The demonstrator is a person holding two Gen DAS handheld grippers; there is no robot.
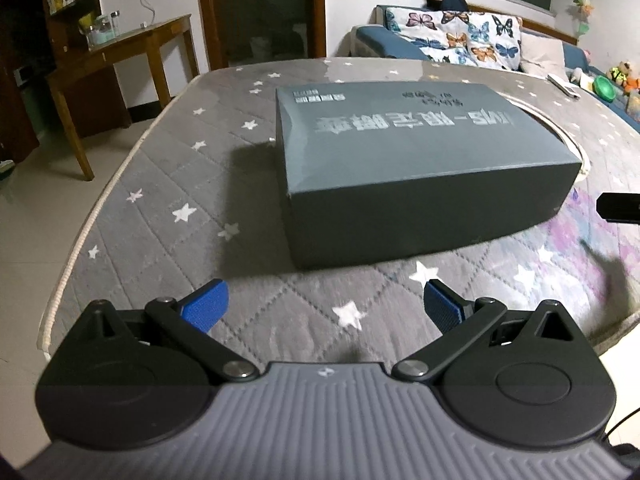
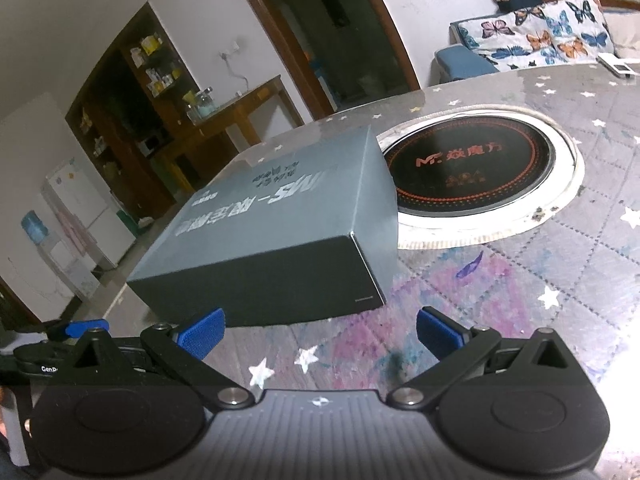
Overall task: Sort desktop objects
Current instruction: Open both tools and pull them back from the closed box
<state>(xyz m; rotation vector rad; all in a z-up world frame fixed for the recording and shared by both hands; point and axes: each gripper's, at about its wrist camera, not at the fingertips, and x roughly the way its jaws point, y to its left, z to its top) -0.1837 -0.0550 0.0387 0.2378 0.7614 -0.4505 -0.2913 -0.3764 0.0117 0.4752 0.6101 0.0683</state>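
Fingers of both the left gripper (image 1: 326,306) and right gripper (image 2: 320,332) are spread wide, nothing held or touched. Closed grey box (image 1: 420,168) is seen flat on the counter (image 1: 168,184), just ahead, beside the inset hob (image 2: 472,172). Risk judged: box is wider than either spread, so a one-sided pinch could slip or shove it onto the hob.

A closed cardboard box (image 1: 420,160) lies flat on the quilted table cover (image 1: 180,184), ahead of the left gripper (image 1: 326,304) and ahead and left of the right gripper (image 2: 318,330). A round induction cooktop (image 2: 472,168), set into the table, lies just right of the box. A sofa (image 1: 460,38) stands behind the table, a wooden side table (image 1: 132,46) beyond its far left.
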